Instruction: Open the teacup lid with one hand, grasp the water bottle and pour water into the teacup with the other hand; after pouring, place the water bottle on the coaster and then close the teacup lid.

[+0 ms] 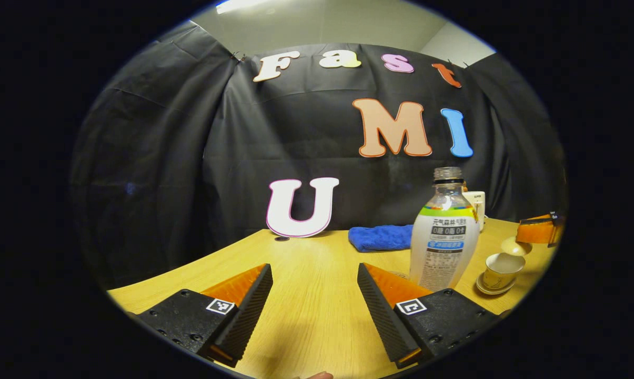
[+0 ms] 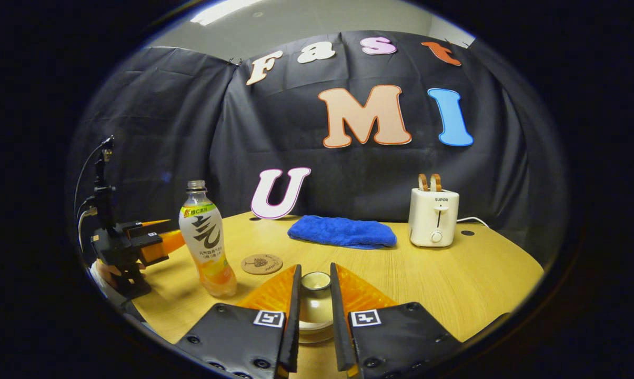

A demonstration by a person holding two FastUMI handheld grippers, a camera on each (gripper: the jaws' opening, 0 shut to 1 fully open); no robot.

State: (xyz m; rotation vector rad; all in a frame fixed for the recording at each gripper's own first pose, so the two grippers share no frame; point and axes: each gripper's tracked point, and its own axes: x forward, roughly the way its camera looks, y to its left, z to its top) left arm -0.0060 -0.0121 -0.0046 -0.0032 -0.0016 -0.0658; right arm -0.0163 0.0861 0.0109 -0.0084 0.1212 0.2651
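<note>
- Right gripper (image 2: 314, 310) has its fingers drawn narrow on the teacup lid (image 2: 315, 281), one finger pressing each side; the lid's lower part is hidden between the fingers.
- Seen from the left gripper view, the lid (image 1: 515, 246) is tilted and lifted off the teacup (image 1: 502, 270), which stands open on its saucer (image 1: 493, 289) at the table's right.
- Left gripper (image 1: 315, 300) is spread wide over bare tabletop, holding nothing, pointing toward the booth's back wall.
- Water bottle (image 1: 444, 237) stands upright, long axis vertical, neck up and uncapped, just right of the left gripper's right finger and near the teacup; its base is partly hidden behind that finger.
- Coaster (image 2: 262, 263) lies flat on the table (image 2: 453, 284), just beside the bottle and bare.
- Farther back lie a blue towel (image 2: 342, 231) and a white toaster (image 2: 433, 217) with two slices in it.
- Right gripper's body is cut off at the left gripper view's edge.
</note>
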